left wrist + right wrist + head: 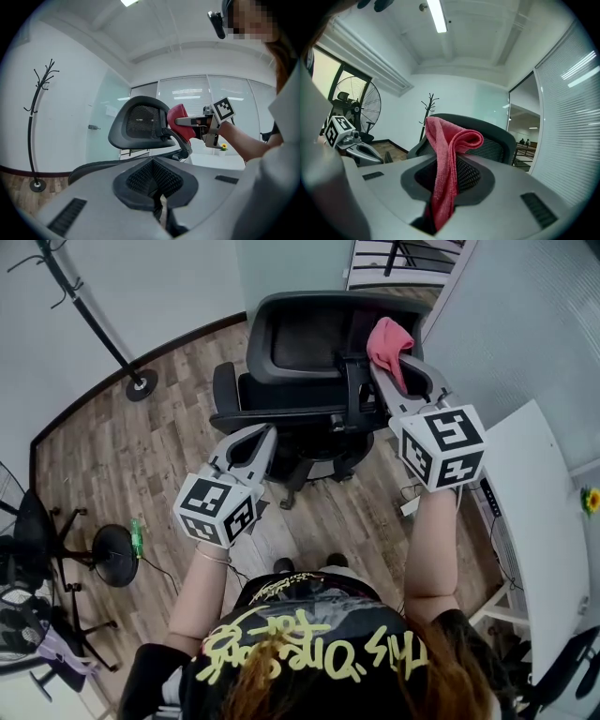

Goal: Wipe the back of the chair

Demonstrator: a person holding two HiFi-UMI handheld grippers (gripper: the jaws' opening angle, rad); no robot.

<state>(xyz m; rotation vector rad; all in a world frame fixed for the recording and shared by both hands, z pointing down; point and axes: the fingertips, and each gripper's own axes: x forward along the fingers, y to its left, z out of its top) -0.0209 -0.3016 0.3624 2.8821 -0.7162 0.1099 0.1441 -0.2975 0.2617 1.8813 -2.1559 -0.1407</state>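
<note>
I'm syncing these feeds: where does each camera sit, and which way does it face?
Head view: on the person's head, steeply down onto the office chair; forearms, left gripper, right gripper show.
Left gripper view: on the left gripper, along its shut jaws toward the chair; right forearm shows.
Right gripper view: on the right gripper, along jaws clamping the pink cloth; left gripper shows.
All share chair and cloth.

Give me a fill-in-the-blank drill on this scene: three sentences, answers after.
1. The pink cloth is clamped in the ____ hand-held gripper.
2. The left hand-held gripper is shut and holds ____.
3. The black chair stands on a ____ floor.

Missing words: right; nothing; wooden.
</note>
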